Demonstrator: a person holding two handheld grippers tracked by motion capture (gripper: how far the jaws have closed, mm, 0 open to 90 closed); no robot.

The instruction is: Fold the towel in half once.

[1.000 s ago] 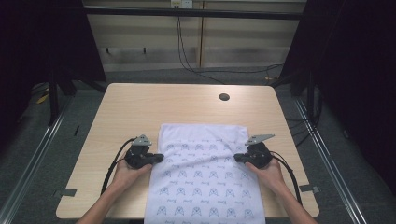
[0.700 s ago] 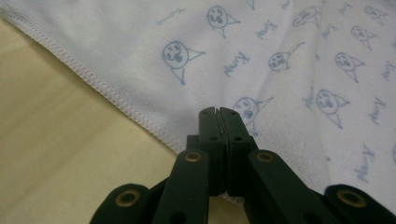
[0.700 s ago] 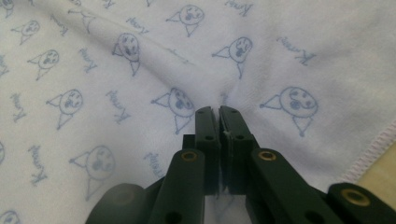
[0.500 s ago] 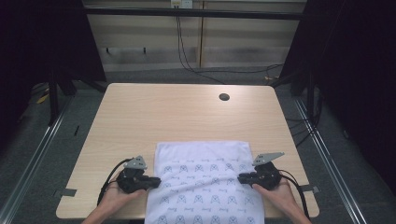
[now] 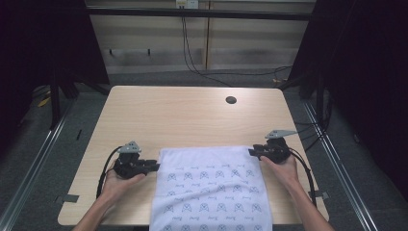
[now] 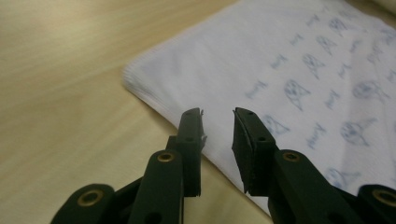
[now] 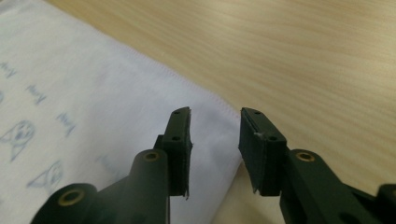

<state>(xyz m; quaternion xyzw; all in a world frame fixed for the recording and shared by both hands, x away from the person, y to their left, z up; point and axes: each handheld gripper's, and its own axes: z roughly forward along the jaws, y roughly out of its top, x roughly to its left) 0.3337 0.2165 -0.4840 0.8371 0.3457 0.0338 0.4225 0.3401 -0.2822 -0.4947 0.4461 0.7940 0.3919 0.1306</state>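
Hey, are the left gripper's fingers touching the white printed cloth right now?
Apart. In the left gripper view the fingers of the left gripper stand open, having just been opening, with nothing between them; the white printed cloth lies flat on the table beyond.

Bright table, black surroundings, soft close-ups

Even overhead light washes the table [image 5: 192, 115] in the high view, while darkness swallows the edges from 9 to 11 o'clock and 1 to 4 o'clock; shadows under the hands are faint. Both gripper views look warm and soft, the cloth [image 6: 289, 60] print blurring toward 2 o'clock, with no glare.
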